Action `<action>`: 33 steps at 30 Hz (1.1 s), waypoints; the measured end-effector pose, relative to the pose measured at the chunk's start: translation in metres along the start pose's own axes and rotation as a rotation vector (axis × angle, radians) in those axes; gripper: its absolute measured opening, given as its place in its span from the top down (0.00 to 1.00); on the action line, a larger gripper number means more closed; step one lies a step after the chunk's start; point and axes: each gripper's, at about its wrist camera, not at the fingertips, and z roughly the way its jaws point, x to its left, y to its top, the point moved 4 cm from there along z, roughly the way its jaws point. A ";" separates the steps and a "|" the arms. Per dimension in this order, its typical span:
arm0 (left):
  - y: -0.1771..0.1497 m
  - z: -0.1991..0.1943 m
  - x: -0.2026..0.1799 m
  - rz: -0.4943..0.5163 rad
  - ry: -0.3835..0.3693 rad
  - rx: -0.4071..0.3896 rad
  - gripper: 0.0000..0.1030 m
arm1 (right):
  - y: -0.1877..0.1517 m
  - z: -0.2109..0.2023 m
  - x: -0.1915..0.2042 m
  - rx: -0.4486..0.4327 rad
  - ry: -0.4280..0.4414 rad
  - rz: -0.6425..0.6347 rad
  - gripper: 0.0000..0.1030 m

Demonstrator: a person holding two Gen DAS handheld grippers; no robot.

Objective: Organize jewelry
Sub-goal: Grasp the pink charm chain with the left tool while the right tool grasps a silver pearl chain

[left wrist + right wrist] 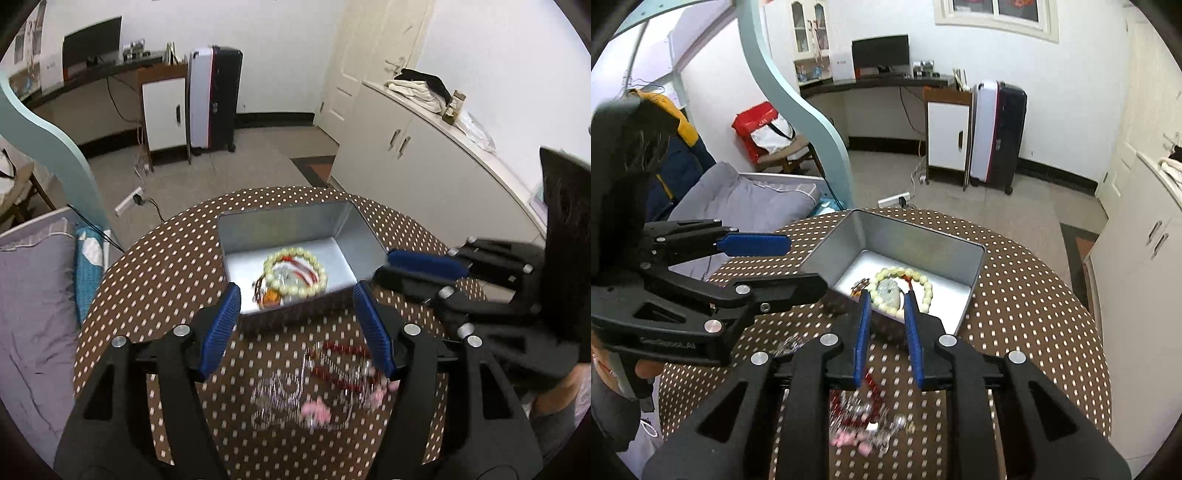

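An open metal tin (332, 218) (834, 243) stands on the polka-dot round table (155, 266) (1034, 295). It holds a cream bead bracelet (295, 271) (925, 288) with red cord and an amber piece (271, 297). A loose pile of red, pink and clear jewelry (325, 384) (864, 413) lies on the table in front of the tin. My left gripper (295, 295) is open and empty above the pile, at the tin's near wall. My right gripper (888, 299) is open and empty over the tin's near edge; it also shows in the left wrist view (413, 266).
A bed with grey bedding (33, 314) (746, 199) lies left of the table. White cabinets (424, 155) stand to the right. A suitcase (214, 99) (997, 136) and a desk with a monitor (881, 55) stand by the far wall.
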 end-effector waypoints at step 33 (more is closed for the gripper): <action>-0.095 0.028 -0.026 0.047 0.106 0.040 0.74 | -0.115 -0.016 0.011 0.016 0.009 0.073 0.75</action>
